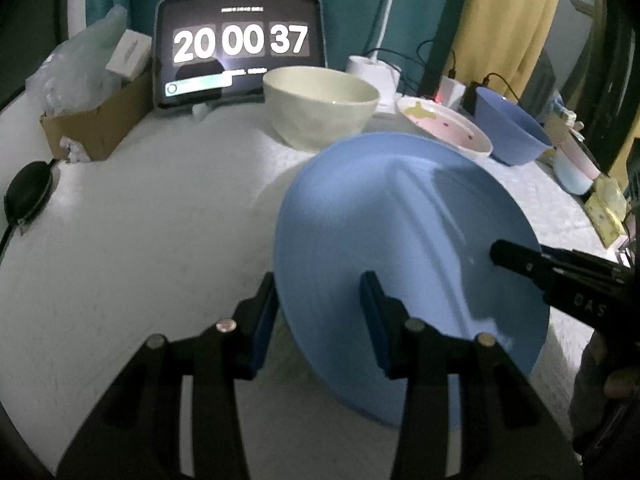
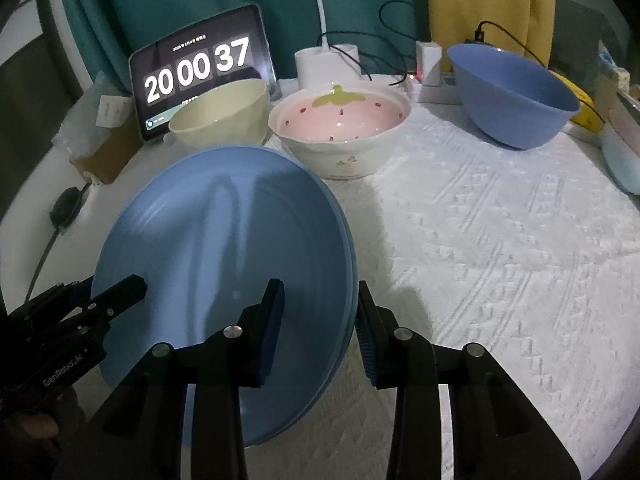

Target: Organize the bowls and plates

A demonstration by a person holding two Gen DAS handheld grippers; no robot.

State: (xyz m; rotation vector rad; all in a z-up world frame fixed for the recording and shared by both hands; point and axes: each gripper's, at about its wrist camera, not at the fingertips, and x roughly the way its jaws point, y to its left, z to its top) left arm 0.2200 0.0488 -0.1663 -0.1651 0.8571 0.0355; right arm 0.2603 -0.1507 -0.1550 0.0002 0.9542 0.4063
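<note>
White quilted cloth (image 2: 500, 240) below; both my grippers, left gripper (image 1: 320, 320) and right gripper (image 2: 320, 320), pinch opposite rims of 1 stiff, slick, probably light blue plate (image 2: 224, 248)

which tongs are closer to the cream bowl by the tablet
Left. The left tongs grip the blue plate's edge on the side facing the cream bowl; the right tongs grip the plate's opposite edge, farther from it.

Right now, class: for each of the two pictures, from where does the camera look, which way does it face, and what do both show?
Left wrist: on the left gripper, looking down-forward at the blue plate; right gripper at right.
Right wrist: on the right gripper, same plate's right rim; left gripper at left.
Shared: plate, cream bowl, clock tablet.
</note>
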